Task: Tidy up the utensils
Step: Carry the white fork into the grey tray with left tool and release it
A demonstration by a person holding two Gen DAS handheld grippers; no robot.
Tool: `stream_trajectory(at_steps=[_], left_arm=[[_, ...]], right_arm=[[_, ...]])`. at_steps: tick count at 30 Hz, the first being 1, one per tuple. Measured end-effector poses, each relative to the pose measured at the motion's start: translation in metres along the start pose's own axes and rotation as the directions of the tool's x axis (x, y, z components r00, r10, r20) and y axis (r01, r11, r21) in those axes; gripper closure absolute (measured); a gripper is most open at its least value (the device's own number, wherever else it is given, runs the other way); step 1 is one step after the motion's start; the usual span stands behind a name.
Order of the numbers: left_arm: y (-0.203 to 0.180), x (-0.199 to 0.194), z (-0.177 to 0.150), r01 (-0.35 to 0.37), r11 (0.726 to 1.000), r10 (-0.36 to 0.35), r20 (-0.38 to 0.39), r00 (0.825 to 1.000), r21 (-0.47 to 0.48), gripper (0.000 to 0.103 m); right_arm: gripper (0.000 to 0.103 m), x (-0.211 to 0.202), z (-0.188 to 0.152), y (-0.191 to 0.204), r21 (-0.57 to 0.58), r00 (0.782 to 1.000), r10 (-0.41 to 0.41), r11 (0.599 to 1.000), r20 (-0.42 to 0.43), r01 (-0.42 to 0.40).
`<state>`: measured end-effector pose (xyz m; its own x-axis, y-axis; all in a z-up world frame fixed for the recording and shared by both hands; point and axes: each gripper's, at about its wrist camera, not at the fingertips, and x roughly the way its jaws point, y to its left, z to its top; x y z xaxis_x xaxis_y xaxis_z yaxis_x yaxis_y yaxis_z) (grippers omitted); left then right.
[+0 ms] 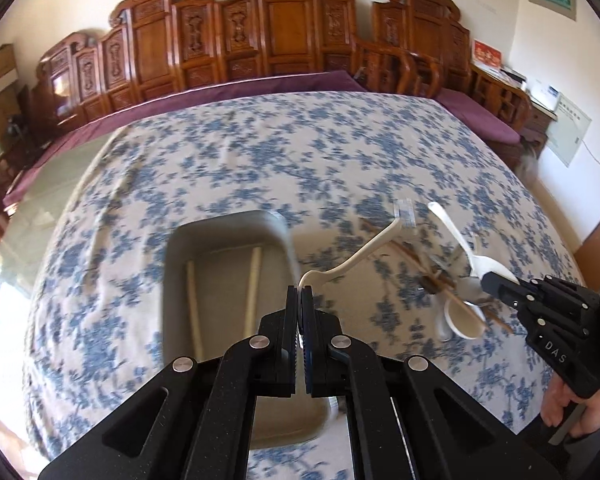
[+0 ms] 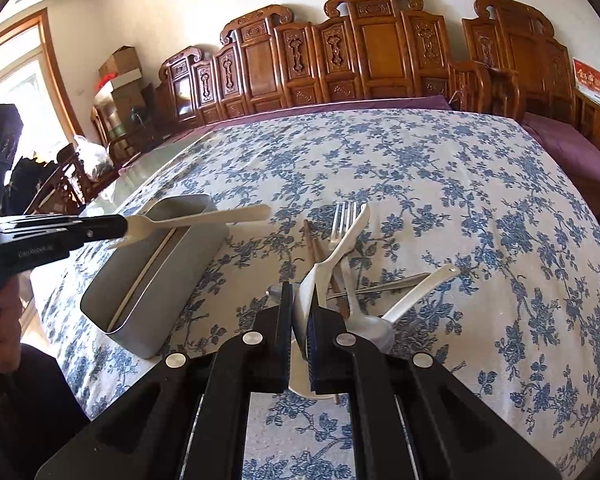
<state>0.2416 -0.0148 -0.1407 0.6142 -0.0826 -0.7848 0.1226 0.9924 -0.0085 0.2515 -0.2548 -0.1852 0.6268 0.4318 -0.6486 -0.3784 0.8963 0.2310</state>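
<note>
Utensils are being sorted from a loose pile into a grey tray (image 2: 156, 280) on a tabletop (image 2: 480, 208) covered with a blue-flowered cloth. The left gripper (image 1: 300, 300) has its jaws pressed together on the bowl of a white spoon (image 1: 352, 260); seen from the right wrist camera, that spoon hangs level in the air above the tray's far end, handle pointing towards the pile. The right gripper (image 2: 300, 320) is clamped on the bowl of a second white spoon (image 2: 340, 248), whose handle slopes up and away over the pile. Under and beside it lie a fork (image 2: 346, 216), brown chopsticks (image 2: 320, 252), a metal spoon (image 2: 364, 320) and a third white spoon (image 2: 416, 296), crossing and touching one another. Two pale chopsticks (image 1: 252, 288) already lie lengthwise inside the tray. The step in hand appears to be carrying spoons to the tray: the left spoon looks ready to be lowered and let go alongside the pale chopsticks, and the right spoon then needs lifting clear of the tangle without dragging its neighbours. The tray sits just left of the pile, near the tabletop's front edge. Behind the tabletop stands a long carved wooden bench (image 2: 372, 52) with purple cushions, against a white wall. Cardboard boxes (image 2: 120, 68) and a bright window fill the left side of the room.
</note>
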Motion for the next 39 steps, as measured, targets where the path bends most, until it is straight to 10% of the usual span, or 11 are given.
stream_trajectory(at_steps=[24,39], left_arm=[[0.073,0.028,-0.011,-0.287,0.956,0.284,-0.054,0.957,-0.056,0.102],[0.044,0.043,-0.019,-0.241,0.971,0.241,-0.063,0.969,0.007,0.102]], right_arm=[[0.096,0.011,0.003,0.032,-0.059,0.999,0.041,0.997,0.002,-0.041],[0.096,0.009,0.005,0.037,-0.072,0.998,0.062,0.996,0.011,-0.061]])
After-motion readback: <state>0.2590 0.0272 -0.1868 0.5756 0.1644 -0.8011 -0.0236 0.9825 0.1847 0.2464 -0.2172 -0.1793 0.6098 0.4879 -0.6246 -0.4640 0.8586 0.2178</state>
